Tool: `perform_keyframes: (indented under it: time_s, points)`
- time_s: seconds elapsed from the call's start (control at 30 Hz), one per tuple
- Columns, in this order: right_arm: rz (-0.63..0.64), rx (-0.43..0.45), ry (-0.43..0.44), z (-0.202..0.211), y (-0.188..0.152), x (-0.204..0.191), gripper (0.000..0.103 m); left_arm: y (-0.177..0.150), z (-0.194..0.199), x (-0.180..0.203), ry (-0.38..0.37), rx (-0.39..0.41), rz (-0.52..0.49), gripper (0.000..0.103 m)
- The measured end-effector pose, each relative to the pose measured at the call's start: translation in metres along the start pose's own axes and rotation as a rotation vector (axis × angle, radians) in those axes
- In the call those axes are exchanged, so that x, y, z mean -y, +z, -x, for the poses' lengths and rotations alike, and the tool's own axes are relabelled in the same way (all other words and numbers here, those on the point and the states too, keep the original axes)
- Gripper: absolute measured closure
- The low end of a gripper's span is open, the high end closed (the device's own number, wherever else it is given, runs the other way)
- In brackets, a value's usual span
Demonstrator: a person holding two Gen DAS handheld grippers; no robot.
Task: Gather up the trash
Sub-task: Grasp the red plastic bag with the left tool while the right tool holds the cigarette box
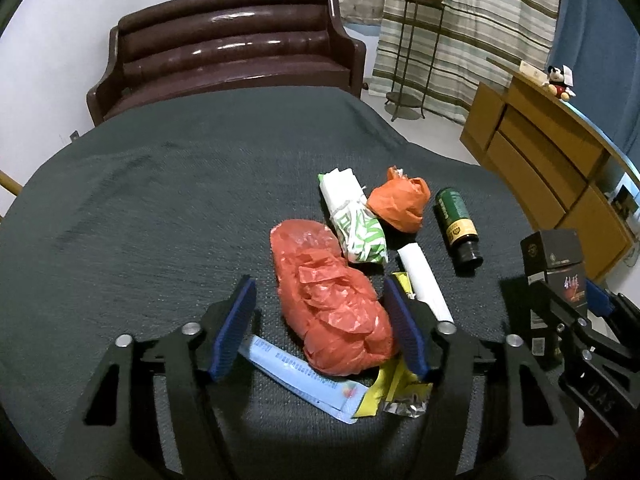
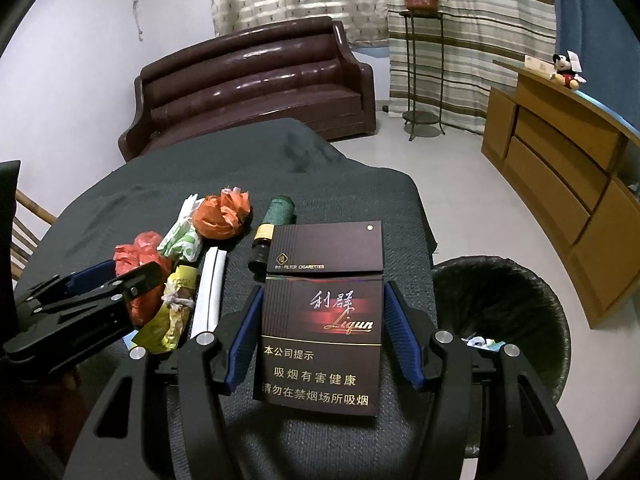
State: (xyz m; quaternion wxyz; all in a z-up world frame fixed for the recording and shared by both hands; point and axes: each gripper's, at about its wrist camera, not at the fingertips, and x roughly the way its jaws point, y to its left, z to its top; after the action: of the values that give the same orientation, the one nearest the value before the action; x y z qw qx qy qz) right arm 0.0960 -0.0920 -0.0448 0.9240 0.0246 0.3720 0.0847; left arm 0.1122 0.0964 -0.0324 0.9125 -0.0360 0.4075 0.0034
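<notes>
Right gripper [image 2: 322, 334] pinching a dark Ligun cigarette box [image 2: 320, 320], centre of the right wrist view, box upright between both pads. Left gripper [image 1: 320, 326] spread wide, pads either side of the red plastic bag [image 1: 332, 304], lower centre of the left view (not squeezing it). Black-lined trash bin [image 2: 500, 320] lower right, paper scraps inside. Grey table cloth [image 1: 160, 200] carries the rest: orange bag [image 1: 400, 204], green-white wrapper [image 1: 356, 220], dark green bottle [image 1: 458, 224], white tube [image 1: 424, 280].
</notes>
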Motion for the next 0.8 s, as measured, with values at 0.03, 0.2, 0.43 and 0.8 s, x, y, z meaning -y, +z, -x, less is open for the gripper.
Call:
perform_keyframes:
  time_s: [0.03,0.2,0.43,0.8]
  points:
    - [0.001,0.0,0.0,0.0,0.0,0.0,0.045,0.0,0.0,0.0,-0.003,-0.002,-0.002,0.047]
    - [0.011,0.001,-0.003,0.0,0.0,-0.001,0.045,0.0,-0.002,-0.001,-0.023,-0.005,0.006,0.057]
    - [0.014,0.008,-0.008,0.002,0.0,-0.003,0.045,-0.005,0.006,-0.007,-0.027,0.026,0.016,0.062]
    - [0.015,0.053,-0.03,0.023,-0.004,-0.003,0.045,-0.008,0.044,-0.002,-0.027,0.107,-0.007,0.062]
